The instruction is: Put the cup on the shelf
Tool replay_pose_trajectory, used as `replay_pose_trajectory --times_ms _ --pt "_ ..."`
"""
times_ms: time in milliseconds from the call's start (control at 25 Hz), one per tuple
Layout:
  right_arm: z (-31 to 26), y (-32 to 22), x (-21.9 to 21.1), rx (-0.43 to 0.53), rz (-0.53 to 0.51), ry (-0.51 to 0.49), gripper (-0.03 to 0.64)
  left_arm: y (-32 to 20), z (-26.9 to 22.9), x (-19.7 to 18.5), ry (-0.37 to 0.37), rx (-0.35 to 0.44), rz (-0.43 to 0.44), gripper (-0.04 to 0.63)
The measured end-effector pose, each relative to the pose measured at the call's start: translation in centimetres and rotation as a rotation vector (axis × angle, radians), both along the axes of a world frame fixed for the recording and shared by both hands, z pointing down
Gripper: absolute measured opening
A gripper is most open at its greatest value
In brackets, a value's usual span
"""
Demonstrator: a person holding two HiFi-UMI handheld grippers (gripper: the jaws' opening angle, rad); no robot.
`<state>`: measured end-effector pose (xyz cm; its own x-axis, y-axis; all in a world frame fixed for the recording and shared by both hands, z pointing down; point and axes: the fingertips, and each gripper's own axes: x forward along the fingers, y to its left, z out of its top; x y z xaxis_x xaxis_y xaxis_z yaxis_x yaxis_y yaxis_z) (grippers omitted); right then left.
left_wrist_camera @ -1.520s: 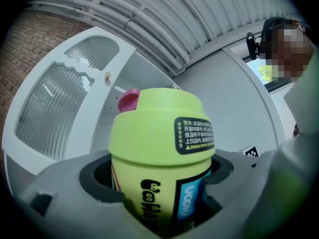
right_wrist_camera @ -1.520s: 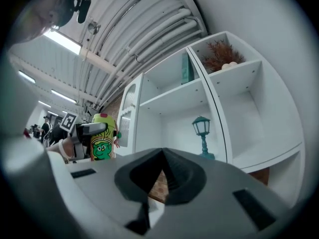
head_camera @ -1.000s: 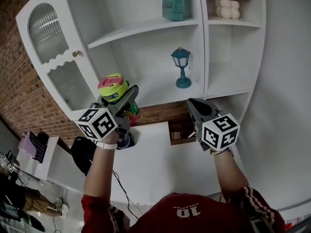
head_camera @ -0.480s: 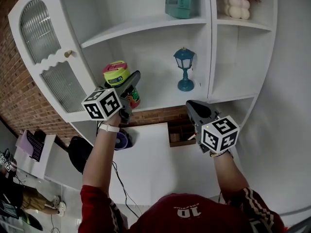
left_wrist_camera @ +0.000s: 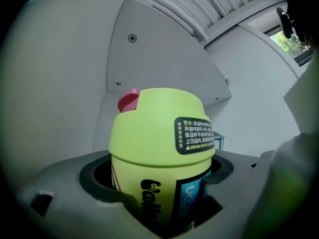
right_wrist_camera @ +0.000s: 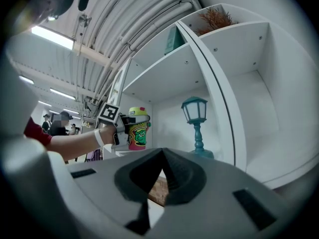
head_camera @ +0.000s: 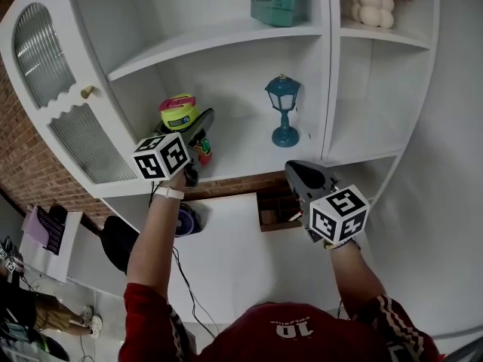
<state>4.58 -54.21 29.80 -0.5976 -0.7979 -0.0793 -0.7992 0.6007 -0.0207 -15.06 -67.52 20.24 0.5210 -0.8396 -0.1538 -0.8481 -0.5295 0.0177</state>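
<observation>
The white shelf unit (head_camera: 324,89) fills the far side of your view. Its ribbed-glass door (head_camera: 72,138) is at the left and the open middle compartment is straight ahead. The board (head_camera: 241,153) of that compartment is your target. Its left half is bare, and the blue lantern (head_camera: 282,110) stands toward its right, well apart from where you are working.

Your right gripper (head_camera: 300,173) hangs low on the right, below the board's front edge. Its jaws are pressed together with nothing between them. It looks out of the way there, so I'd leave it.

Your left gripper (head_camera: 195,130) is raised at the left end of the compartment, jaws clamped round the body of the cup (left_wrist_camera: 159,148). The cup is yellow-green with a domed lid and a pink tab. It stands upright over the near-left part of the board. I cannot tell whether its base touches.

The step in hand, as I judge it, is the set-down. Hold the cup upright and carry it a little farther in, so the whole base has board beneath it. Lower it until it rests, and only then part the jaws. Draw straight back toward yourself so the jaws neither drag the cup nor tip it off the edge.
</observation>
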Motion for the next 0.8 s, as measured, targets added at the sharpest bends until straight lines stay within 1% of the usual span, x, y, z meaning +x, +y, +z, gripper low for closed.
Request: replay_pose_trajectory --times_ms 120,320,520,640,800 --pt "0.4 -0.2 0.0 -0.006 -0.002 0.002 0.006 -1.3 0.7 -0.2 -0.015 -0.002 -0.023 0.44" --pt "0.7 -0.5 -0.1 -0.011 -0.005 0.003 0.006 -2.8 1.4 -0.5 -0.002 -0.019 -0.033 0.44" --pt "1.0 -0.7 -0.2 -0.016 -0.009 -0.001 0.006 -3.8 1.8 -1.0 -0.007 -0.03 -0.043 0.44" --pt "1.3 -0.8 -0.2 -0.02 -0.008 -0.002 0.006 -3.9 1.9 -1.1 -0.001 -0.032 -0.038 0.44" --pt "1.5 -0.8 -0.4 -0.025 -0.011 -0.006 0.006 -4.0 2.0 -0.8 -0.024 -0.047 -0.019 0.44"
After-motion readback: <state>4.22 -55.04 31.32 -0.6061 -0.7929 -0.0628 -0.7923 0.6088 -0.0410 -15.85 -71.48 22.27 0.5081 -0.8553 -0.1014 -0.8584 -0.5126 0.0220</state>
